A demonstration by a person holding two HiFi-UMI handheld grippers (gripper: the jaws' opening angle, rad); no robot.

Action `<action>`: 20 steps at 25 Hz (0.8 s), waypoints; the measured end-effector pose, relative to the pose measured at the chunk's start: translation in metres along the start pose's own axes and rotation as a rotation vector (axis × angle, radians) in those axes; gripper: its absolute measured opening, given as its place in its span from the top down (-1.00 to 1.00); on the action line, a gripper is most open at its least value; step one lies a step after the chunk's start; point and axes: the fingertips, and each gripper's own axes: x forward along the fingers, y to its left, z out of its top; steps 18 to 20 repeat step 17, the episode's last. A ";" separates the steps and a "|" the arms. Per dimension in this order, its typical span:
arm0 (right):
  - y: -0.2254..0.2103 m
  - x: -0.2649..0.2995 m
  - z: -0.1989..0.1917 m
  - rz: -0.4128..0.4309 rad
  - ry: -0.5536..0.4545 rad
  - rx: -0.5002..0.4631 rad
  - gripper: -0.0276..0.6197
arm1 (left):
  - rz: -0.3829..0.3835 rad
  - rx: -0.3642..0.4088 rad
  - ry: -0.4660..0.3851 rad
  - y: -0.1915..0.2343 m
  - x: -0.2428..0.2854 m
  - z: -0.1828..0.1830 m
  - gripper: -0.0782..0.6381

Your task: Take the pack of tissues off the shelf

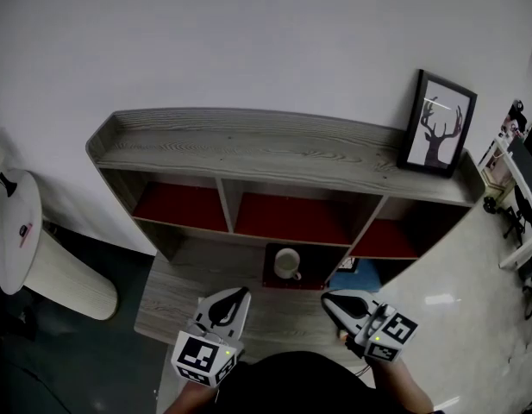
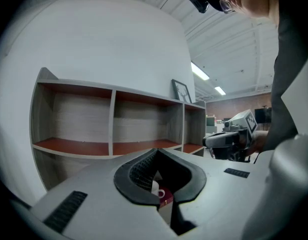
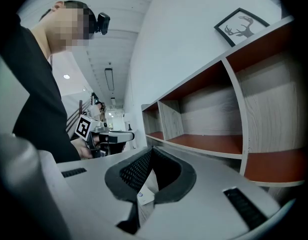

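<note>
Shelf stands flush against a white wall, its top board bare except for a frame leaning at the right end, just beside the edge. Three upper bays with red floors stand open. In the lower row, the middle bay holds a mug on a dark red mat. The pack, blue and white, lies in the lower right bay, partly hidden under the shelf board above it and just beside the divider. The left gripper hangs in front of the lower row, left of the mug, its jaws closed together with nothing between them. The right gripper is near the pack, in front of that bay's mouth, jaws likewise pressed together and empty. The two grippers are well apart, with the mug's bay between them. A round white table stands off the shelf's left end, and pale floor lies open to the right.
</note>
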 end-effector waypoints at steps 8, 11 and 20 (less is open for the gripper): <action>-0.001 0.001 -0.006 0.020 0.004 0.020 0.86 | 0.011 0.000 0.010 -0.002 0.001 -0.001 0.75; -0.003 -0.001 -0.007 0.022 0.004 0.024 0.87 | 0.011 -0.007 0.013 -0.004 0.002 -0.002 0.75; -0.005 -0.006 -0.011 0.016 0.005 0.043 0.87 | 0.002 -0.014 0.019 -0.009 0.004 -0.003 0.75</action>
